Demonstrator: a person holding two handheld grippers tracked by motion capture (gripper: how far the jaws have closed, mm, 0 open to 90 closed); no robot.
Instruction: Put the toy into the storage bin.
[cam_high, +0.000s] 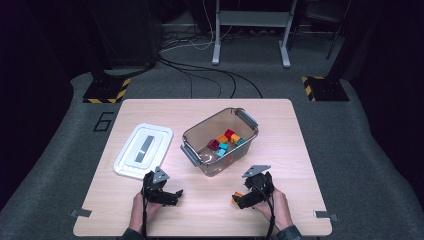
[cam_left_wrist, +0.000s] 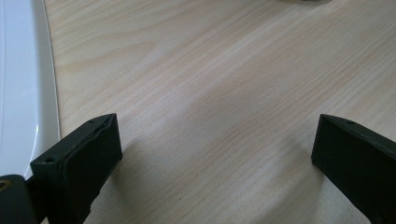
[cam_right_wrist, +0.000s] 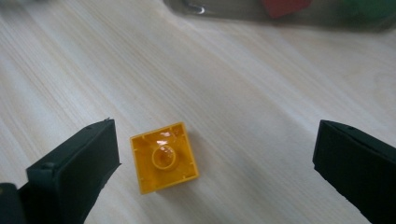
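My right claw (cam_right_wrist: 215, 163) over a yellow brick (cam_right_wrist: 163, 157)
Jaws wide apart, gripping nothing; the brick lies hollow-side up near one jaw.

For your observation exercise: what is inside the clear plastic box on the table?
The clear box holds a small heap of bricks: red, orange, teal and blue ones show. Any bricks underneath the heap are covered.

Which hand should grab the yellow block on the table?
Right. The yellow block lies between the open right gripper; the left gripper is open over bare table.
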